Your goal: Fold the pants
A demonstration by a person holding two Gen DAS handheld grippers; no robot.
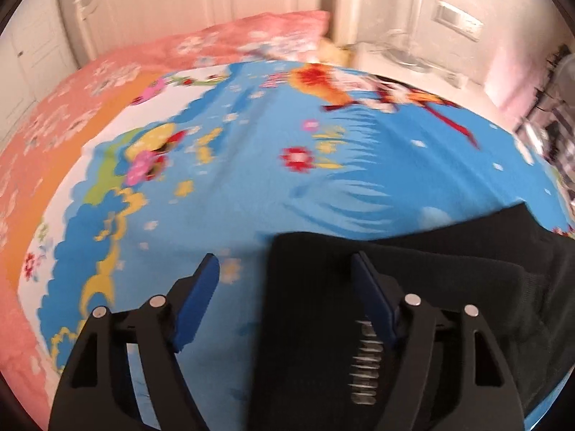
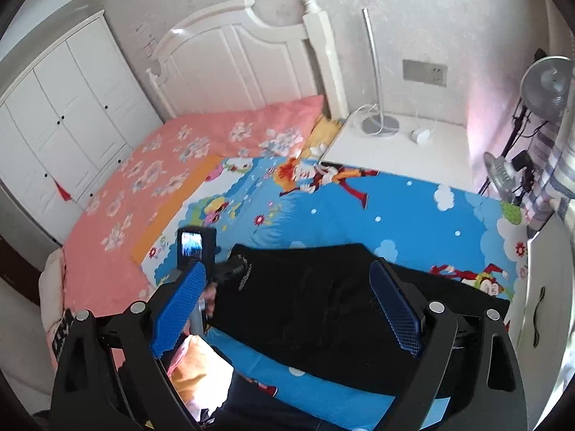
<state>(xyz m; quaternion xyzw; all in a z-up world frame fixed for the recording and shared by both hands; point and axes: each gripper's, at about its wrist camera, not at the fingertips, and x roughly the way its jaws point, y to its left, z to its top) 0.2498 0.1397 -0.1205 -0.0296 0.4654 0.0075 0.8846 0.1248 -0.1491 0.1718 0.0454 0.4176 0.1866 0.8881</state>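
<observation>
The black pants (image 2: 316, 309) lie flat on the bed (image 2: 413, 212), on its blue cartoon sheet, already doubled into a broad dark slab whose long axis runs across the right wrist view from lower left up to the right. The right tool (image 2: 287, 305) hangs above the middle of that slab, its blue pads spread wide with nothing between them, clear of the cloth. The left tool (image 1: 284, 287) is down at the slab's left end: in its own view one pad sits over the black fabric and the other over bare sheet, so the cloth's left edge runs up between the pads, which stand well apart and grip nothing. My read: the left tool is the nearer one to an edge, and a fold from here would carry that left end rightward along the long axis
</observation>
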